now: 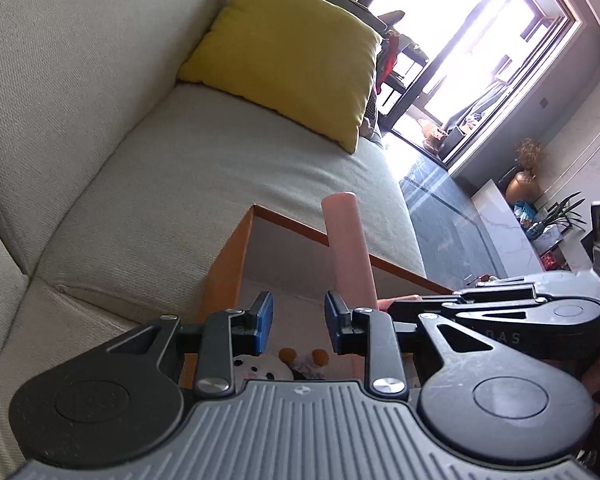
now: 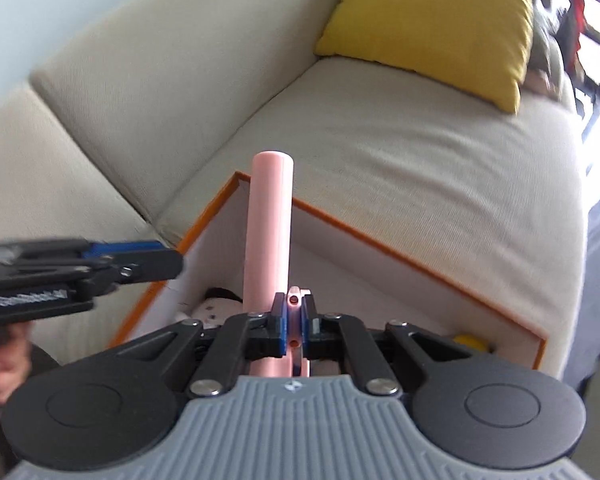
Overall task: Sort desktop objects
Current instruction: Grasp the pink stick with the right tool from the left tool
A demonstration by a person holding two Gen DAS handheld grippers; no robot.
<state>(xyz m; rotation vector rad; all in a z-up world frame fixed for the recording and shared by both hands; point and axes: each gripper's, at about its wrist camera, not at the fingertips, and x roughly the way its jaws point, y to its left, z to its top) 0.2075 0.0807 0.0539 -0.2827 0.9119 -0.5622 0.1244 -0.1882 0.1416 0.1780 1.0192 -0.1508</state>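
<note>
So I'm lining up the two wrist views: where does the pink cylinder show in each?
Left wrist view: the pink cylinder stands right of centre, rising above the right gripper.
Right wrist view: it stands at centre, rising from the right gripper, which is shut on its pink flat part.
Shared landmark: the orange-edged box behind it.

Pink cylinder, orange-edged white box, yellow cushion, beige sofa.

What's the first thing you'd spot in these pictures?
The pink tube sticking up in the middle, pinched by its flat pink tab in the right tool above the orange-edged box. Behind it, a bright yellow pillow sits on the pale sofa.
</note>
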